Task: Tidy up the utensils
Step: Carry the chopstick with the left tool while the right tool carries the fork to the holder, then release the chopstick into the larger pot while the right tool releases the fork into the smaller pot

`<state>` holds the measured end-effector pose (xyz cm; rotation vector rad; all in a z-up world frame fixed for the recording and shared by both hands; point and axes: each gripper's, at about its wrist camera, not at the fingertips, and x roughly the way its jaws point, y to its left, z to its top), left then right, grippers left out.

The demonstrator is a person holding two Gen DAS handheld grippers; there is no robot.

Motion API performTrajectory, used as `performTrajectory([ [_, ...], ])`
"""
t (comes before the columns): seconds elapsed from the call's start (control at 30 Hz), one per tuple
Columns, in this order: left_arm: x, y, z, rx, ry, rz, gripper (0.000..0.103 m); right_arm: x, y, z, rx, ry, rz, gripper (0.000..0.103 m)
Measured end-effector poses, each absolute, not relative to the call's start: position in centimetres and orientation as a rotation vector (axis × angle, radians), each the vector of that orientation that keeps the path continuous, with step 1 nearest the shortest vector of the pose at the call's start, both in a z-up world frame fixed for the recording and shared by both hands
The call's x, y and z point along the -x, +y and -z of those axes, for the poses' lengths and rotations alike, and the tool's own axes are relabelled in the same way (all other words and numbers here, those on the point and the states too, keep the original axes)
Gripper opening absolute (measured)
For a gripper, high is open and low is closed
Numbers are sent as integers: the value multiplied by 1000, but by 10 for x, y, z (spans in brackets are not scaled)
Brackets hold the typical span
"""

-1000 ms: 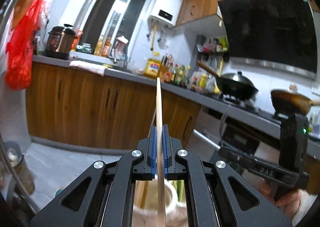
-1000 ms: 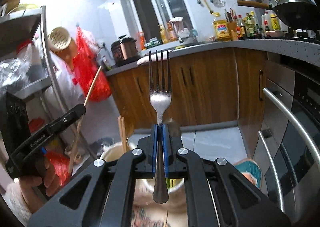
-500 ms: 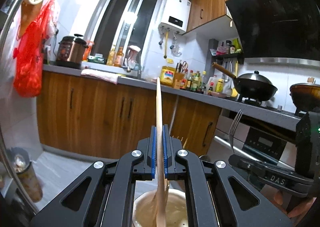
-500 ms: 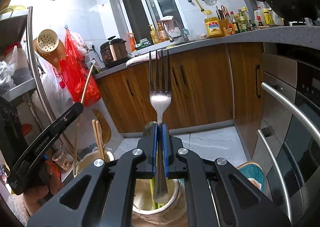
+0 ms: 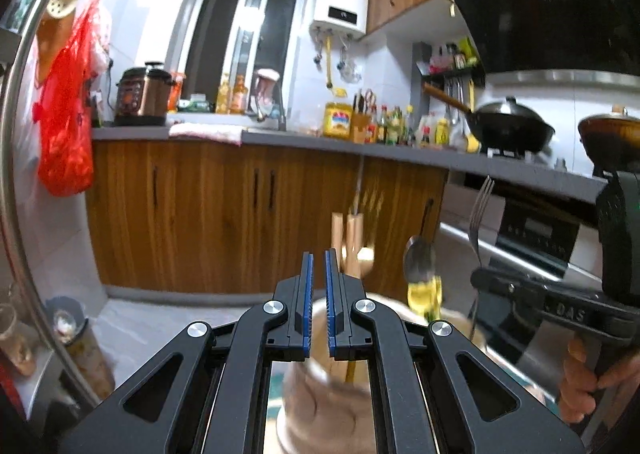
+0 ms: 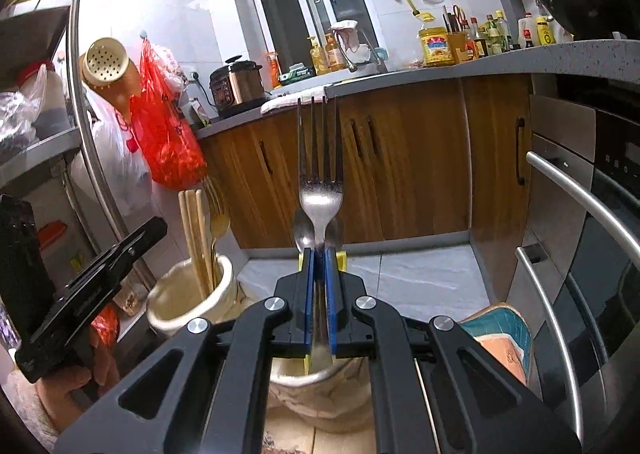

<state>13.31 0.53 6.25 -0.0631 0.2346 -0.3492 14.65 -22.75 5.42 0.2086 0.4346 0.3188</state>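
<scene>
— So, what were the two tools doing?

— The right gripper was clamped on the handle of a fork. The left gripper was all but closed, only a thin slit between its blue pads and nothing in it.

— How did the fork sit?

— Upright, prongs pointing up above the pads and the handle running straight down between them. Directly beneath stood a cream jar, and the handle's lower end hung at its mouth. Whether it touched the bottom, I couldn't tell.

— Anything already in that jar?

— Two spoons stood just behind the fork, bowls up.

— And the other hand?

— It hovered over a second jar off to the left, where wooden chopsticks stood on end. That jar was near the first one but apart from it.

— So which hand mattered next?

— The right, I'd judge. The fork's long axis already lined up with the jar below, so letting go should have dropped it in beside the spoons. A tilt could have caught the handle on the rim.
</scene>
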Motion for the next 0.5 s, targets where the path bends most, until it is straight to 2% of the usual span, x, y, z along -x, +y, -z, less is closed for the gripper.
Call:
performTrajectory([
  [0.5, -120, 16, -55, 52, 341, 337, 7, -155, -224, -32, -224, 534, -286, 6],
])
